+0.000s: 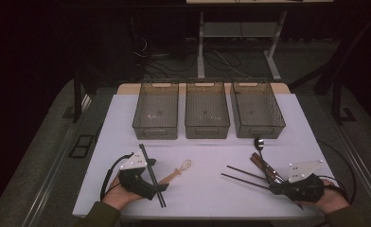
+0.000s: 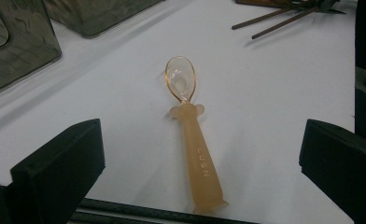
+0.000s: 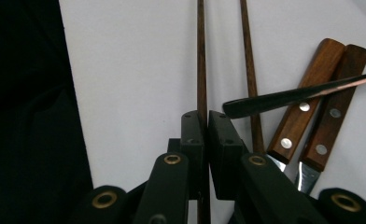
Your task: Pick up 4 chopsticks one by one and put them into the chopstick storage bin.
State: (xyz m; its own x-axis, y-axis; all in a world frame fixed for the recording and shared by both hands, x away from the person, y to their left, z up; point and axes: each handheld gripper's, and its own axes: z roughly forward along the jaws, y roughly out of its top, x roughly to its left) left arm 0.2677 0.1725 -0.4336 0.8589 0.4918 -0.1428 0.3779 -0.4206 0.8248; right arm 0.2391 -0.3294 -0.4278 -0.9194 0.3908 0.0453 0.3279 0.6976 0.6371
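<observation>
A translucent amber spoon point(image 2: 196, 144) with a thick handle lies on the white table point(image 1: 202, 189), bowl away from me. My left gripper point(image 2: 200, 140) stands open around it, one jaw well clear on each side of the handle. In the high view that left gripper point(image 1: 157, 176) sits at the front left, beside the amber spoon point(image 1: 179, 171). My right gripper point(image 3: 207, 116) is shut on a brown chopstick point(image 3: 201, 56) that runs straight out from its jaws. A second brown chopstick point(image 3: 249, 60) lies just beside it. The right gripper point(image 1: 272, 187) rests at the front right.
Three clear bins point(image 1: 207, 111) stand in a row at the table's back. Two wooden-handled knives point(image 3: 312, 112) and a dark metal spoon point(image 1: 259, 144) lie by the right gripper, the spoon's handle point(image 3: 302, 95) crossing the knives. A pair of black chopsticks point(image 1: 151, 175) lies under the left gripper.
</observation>
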